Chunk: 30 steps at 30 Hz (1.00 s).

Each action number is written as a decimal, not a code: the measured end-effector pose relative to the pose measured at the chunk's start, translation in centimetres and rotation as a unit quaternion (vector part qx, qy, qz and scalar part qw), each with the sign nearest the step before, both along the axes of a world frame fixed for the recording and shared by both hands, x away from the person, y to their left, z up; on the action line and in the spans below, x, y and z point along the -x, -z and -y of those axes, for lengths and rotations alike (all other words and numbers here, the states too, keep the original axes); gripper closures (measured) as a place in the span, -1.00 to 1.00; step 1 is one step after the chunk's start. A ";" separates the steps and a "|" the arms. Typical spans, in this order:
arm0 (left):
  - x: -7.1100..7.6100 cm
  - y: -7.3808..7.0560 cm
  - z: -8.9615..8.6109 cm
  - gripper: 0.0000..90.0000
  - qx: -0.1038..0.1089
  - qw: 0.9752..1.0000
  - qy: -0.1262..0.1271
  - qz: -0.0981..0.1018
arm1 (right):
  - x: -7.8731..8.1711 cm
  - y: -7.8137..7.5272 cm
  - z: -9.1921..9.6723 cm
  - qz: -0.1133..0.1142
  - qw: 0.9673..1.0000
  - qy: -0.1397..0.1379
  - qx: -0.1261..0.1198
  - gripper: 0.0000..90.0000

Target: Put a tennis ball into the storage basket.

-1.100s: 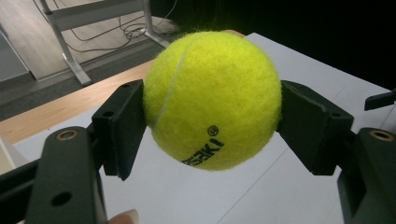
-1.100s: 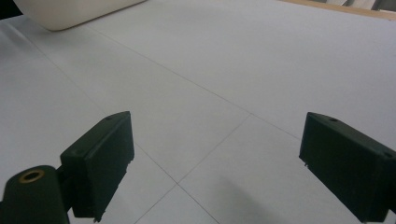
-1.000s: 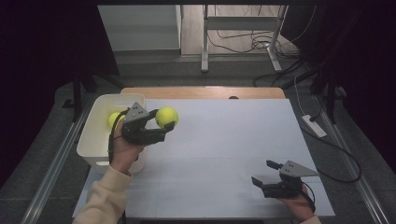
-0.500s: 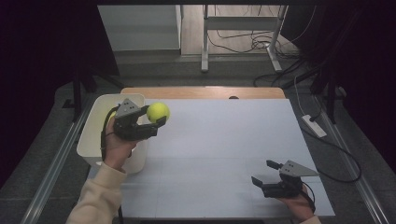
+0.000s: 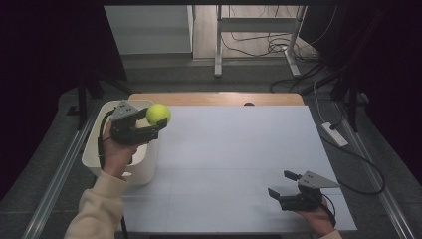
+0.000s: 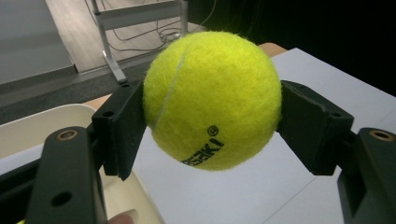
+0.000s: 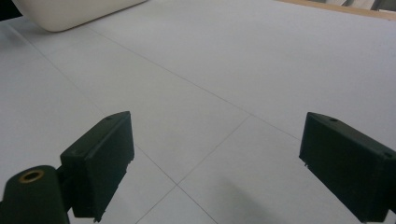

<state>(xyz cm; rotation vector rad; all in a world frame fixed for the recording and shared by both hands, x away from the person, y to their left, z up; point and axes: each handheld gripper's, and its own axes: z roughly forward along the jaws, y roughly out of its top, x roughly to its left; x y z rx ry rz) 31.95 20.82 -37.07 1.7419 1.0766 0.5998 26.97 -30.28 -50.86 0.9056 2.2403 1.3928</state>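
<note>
We've got the left tool (image 5: pixel 155 123) clamped on the yellow tennis ball (image 6: pixel 212 99), up above the white bin's (image 5: pixel 102 152) edge. Black lettering reads "SAKI", partly hidden. Our right tool (image 5: pixel 281 185) rests wide apart over the worktop (image 5: pixel 239 164).

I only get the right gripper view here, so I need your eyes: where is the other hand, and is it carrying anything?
Observer: The left gripper is shut on a yellow tennis ball, up at the table's far left.
Operator: Is the ball lying in that white tub?
Observer: No, it is held in the air beside the tub's inner edge, over the white table cover.
Operator: And my own hand?
Observer: The right gripper sits near the front right corner, jaws open, nothing between them.
</note>
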 end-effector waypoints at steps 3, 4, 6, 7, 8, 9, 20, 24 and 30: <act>-0.1 0.0 -0.4 -0.39 0.000 1.000 -0.007 -0.001 | 0.0 0.0 0.0 0.000 1.000 0.000 0.000 -0.77; -0.2 0.0 -0.5 -0.39 0.000 1.000 -0.010 -0.002 | 0.0 0.0 0.0 0.001 1.000 0.000 0.000 -0.77; -0.3 0.1 -0.6 -0.39 -0.001 1.000 -0.012 -0.005 | 0.0 0.0 0.0 0.001 1.000 0.001 0.001 -0.77; -0.3 0.1 -0.6 -0.39 -0.002 1.000 -0.013 -0.006 | 0.0 0.0 0.0 0.000 1.000 0.001 0.000 -0.77; -0.3 0.1 -0.7 -0.39 -0.002 1.000 -0.014 -0.007 | 0.0 0.0 0.0 0.000 1.000 0.001 0.000 -0.77; -0.3 0.1 -0.8 -0.39 -0.002 1.000 -0.015 -0.007 | 0.0 0.0 0.0 0.001 1.000 0.001 0.001 -0.77; -1.0 0.5 -2.2 -0.39 0.003 0.999 -0.040 -0.017 | 0.0 0.0 0.0 0.001 1.000 0.002 0.001 -0.77; -1.2 0.6 -2.5 -0.39 0.003 0.999 -0.046 -0.019 | 0.0 0.0 0.0 0.001 1.000 0.002 0.002 -0.77; -1.5 0.8 -3.2 -0.39 0.004 0.998 -0.062 -0.026 | 0.0 0.0 0.0 0.002 1.000 0.001 0.001 -0.77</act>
